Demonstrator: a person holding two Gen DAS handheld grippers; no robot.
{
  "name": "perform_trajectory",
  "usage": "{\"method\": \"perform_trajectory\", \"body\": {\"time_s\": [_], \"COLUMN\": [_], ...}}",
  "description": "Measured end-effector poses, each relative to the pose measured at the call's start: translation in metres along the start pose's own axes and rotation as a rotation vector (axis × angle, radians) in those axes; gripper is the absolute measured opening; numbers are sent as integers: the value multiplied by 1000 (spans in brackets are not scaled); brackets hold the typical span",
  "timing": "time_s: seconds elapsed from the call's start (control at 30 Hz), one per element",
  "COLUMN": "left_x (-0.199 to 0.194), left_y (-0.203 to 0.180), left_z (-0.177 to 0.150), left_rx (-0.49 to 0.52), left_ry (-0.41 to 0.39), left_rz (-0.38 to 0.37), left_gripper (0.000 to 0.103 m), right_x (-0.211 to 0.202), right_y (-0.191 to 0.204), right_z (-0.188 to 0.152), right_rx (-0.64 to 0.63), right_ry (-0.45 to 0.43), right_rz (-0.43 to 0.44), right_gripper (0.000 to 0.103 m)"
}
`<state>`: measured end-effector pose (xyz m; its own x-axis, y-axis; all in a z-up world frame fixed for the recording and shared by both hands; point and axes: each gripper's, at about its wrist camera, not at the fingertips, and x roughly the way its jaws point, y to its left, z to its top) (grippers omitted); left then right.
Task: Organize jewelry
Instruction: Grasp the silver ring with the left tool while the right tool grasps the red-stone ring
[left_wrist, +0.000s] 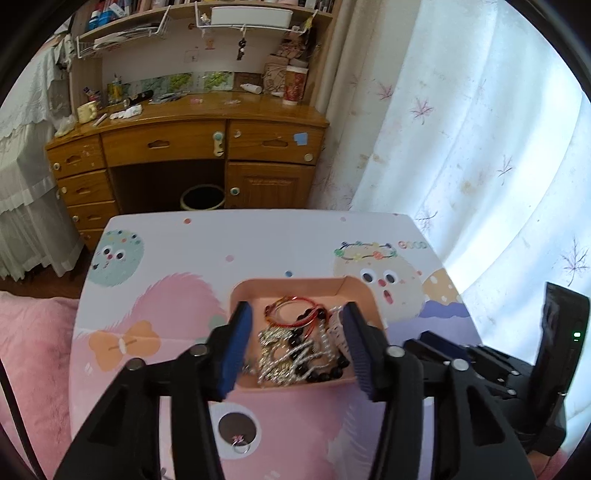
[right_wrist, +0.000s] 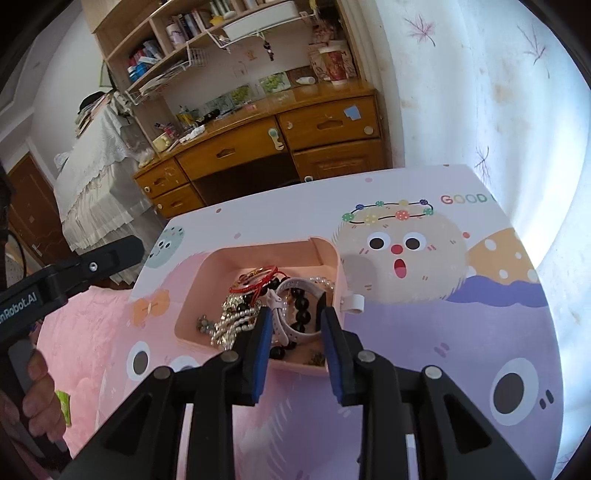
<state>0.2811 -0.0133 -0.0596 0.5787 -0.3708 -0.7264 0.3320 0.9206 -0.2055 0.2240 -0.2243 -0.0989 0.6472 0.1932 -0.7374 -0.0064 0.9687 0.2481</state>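
Tangled jewelry (left_wrist: 299, 343) in the pink tray (left_wrist: 295, 286), partly behind blue fingers (left_wrist: 236, 347).

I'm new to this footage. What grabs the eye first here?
A pink tray heaped with tangled jewelry sits mid-table on a bright cartoon-printed cover. Both grippers, left and right, hover over it with open jaws. A cluttered wooden desk stands behind.
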Motion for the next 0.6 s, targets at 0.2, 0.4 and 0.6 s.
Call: {"method": "perform_trajectory", "body": {"time_s": [0.2, 0.4, 0.6], "left_x": [-5, -18, -29], "left_y": [15, 25, 17], "left_z": [-26, -62, -92], "left_rx": [-22, 3, 135], "left_ry": [96, 197, 237], "left_rz": [47, 84, 161], "left_gripper": [52, 52, 55], "right_x": [-21, -49, -75], "right_y": [4, 12, 38], "right_z": [-27, -64, -106], "right_rx": [-58, -115, -264], "right_ry": [12, 10, 15], "right_rz": [8, 28, 67], "right_gripper": [27, 27, 27]}}
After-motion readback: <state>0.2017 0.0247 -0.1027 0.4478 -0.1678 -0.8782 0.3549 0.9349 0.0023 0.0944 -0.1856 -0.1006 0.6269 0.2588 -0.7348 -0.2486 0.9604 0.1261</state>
